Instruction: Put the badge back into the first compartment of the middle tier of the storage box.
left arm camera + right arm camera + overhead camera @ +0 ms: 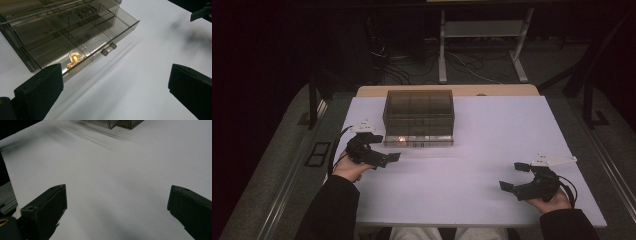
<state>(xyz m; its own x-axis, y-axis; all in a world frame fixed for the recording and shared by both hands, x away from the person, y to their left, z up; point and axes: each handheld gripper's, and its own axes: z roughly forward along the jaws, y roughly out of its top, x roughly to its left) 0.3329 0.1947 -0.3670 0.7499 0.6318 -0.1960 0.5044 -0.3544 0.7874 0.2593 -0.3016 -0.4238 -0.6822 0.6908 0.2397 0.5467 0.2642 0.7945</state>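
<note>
Left gripper [384, 150]: hovering just beside the drawer box [419, 117], front-left, jaws gaping wide. Right gripper [514, 176]: hanging well apart from the box, front-right, jaws likewise spreading wide

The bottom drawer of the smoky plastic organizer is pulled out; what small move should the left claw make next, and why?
Probably ease the left claw forward toward the small orange object in the bottom drawer. Its jaws stand wide open and empty on the near side of the drawer, and the object lies exposed in a front compartment.
</note>
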